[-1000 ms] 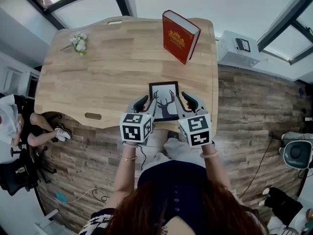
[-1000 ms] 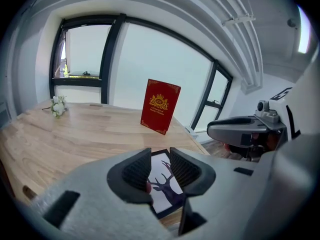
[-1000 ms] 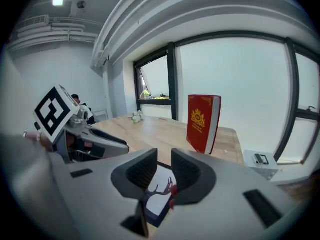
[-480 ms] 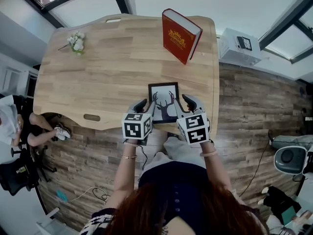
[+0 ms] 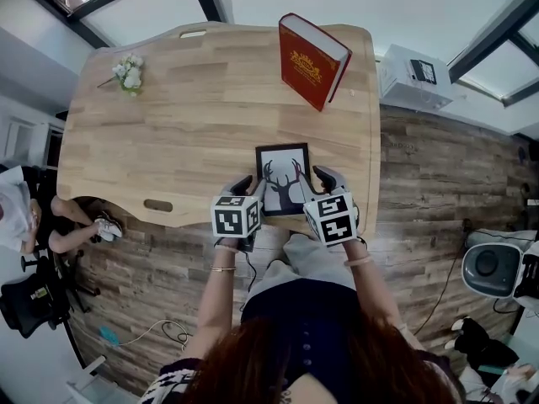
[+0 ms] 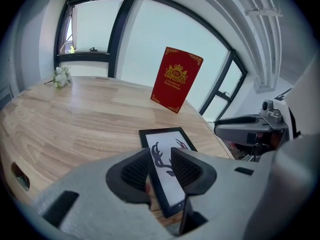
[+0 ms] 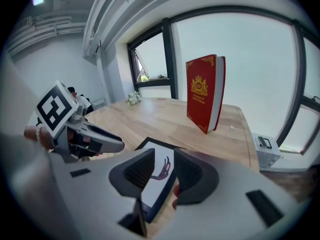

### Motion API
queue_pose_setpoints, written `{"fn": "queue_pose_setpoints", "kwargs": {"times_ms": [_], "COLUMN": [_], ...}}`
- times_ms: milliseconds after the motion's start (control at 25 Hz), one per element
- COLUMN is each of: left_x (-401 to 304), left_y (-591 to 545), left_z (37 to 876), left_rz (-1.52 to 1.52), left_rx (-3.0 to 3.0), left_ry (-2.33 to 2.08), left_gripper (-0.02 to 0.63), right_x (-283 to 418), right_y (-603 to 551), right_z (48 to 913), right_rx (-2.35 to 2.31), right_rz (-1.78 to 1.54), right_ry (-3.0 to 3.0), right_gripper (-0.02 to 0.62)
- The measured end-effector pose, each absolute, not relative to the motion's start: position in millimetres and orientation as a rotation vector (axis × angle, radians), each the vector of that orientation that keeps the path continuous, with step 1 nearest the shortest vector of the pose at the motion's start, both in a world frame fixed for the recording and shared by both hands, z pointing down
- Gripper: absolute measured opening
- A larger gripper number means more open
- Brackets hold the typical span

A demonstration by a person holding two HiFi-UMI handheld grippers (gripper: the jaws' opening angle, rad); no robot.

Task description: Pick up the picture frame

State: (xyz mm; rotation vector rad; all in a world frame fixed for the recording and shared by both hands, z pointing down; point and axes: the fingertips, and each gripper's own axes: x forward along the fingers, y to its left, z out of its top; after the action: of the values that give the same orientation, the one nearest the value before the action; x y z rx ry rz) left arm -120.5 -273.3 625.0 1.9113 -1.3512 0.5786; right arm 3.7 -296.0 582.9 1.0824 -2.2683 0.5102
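Observation:
The picture frame (image 5: pixel 283 179) is black with a deer-antler print and lies flat near the front edge of the wooden table (image 5: pixel 185 133). My left gripper (image 5: pixel 251 185) straddles its left side and my right gripper (image 5: pixel 322 178) its right side. In the left gripper view the frame's (image 6: pixel 167 138) left edge runs between the pads of that gripper (image 6: pixel 161 156), with a gap on both sides; the jaws are opening. In the right gripper view the frame's (image 7: pixel 152 191) right edge passes between the opening jaws of that gripper (image 7: pixel 164 166), not pinched.
A red hardcover book (image 5: pixel 310 60) stands upright at the table's far right. A small white flower sprig (image 5: pixel 129 71) lies at the far left. A white box (image 5: pixel 413 78) sits on the floor beyond the right edge. A seated person (image 5: pixel 17 217) is at the left.
Both grippers have sunk toward the table and closed in on the frame's two sides. Their jaws have spread wider. The frame has not moved.

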Motion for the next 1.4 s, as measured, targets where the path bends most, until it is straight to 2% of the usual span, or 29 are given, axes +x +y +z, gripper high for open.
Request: {"fn": "queue_pose_setpoints", "kwargs": {"times_ms": [1400], "left_x": [-118.0], "left_y": [-258.2], "left_z": [691.0], "left_rz": [0.652], "left_rx": [1.762], "left_ry": [-1.220], "left_gripper": [0.137], "right_x": [13.8], "right_y": [-289.8], "right_z": [678.0], "right_rx": [1.025], "right_rz": [0.811], "right_ry": [-2.083], "right_gripper": [0.132]}}
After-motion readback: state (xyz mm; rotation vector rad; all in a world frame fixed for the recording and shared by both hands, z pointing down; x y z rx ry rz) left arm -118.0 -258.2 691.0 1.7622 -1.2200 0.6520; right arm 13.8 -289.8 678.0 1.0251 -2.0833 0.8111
